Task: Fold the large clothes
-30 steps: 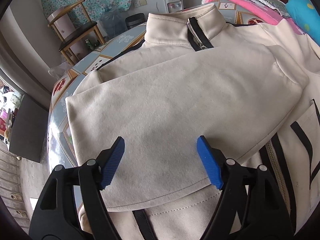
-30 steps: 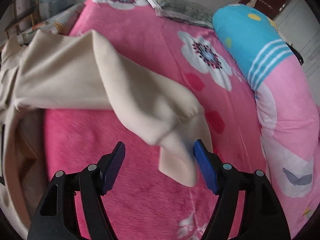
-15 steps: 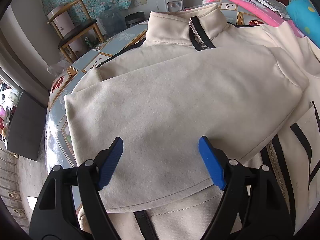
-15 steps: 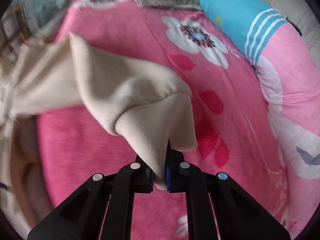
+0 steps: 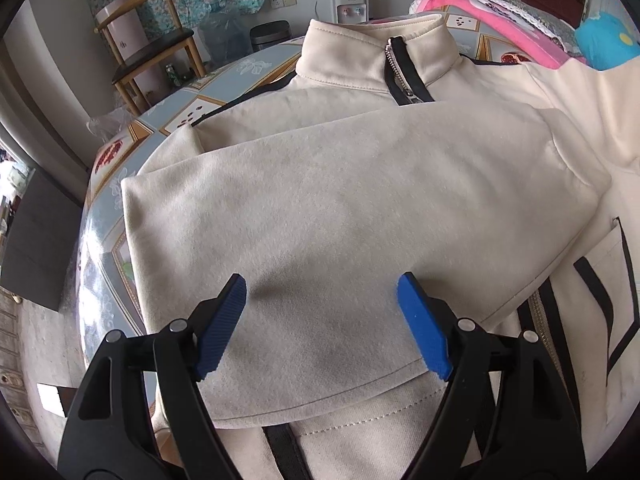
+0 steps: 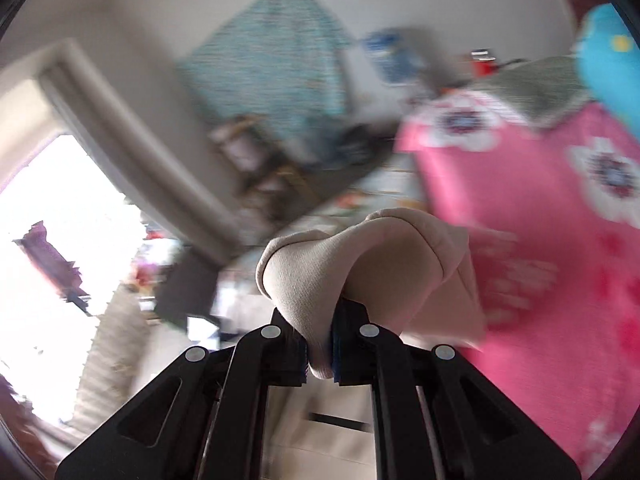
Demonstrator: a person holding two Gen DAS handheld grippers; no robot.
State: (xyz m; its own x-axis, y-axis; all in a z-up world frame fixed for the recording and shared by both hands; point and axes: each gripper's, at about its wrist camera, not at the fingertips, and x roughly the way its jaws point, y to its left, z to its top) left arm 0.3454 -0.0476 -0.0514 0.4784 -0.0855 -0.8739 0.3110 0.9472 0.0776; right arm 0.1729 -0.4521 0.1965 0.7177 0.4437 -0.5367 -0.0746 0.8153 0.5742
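A cream zip-up jacket [image 5: 360, 208] with black stripes lies on the patterned table, collar [image 5: 376, 56] at the far side. One sleeve is folded flat across its chest. My left gripper [image 5: 322, 320] hovers open just above that folded sleeve, nothing between its blue pads. In the right wrist view my right gripper [image 6: 320, 344] is shut on the cuff of the other sleeve [image 6: 360, 264], which bunches up over the jaws, lifted off the pink bedding; this view is motion-blurred.
The tiled table edge [image 5: 104, 208] curves down the left. A wooden chair [image 5: 152, 60], a bin [image 5: 270, 34] and a water dispenser [image 5: 348, 4] stand behind it. A pink flowered blanket [image 6: 540, 220] and a blue pillow [image 6: 612, 60] lie to the right.
My right gripper closed on the sleeve cuff, then lifted it and swung up and to the left, away from the pink blanket. The left gripper stayed open over the folded sleeve.
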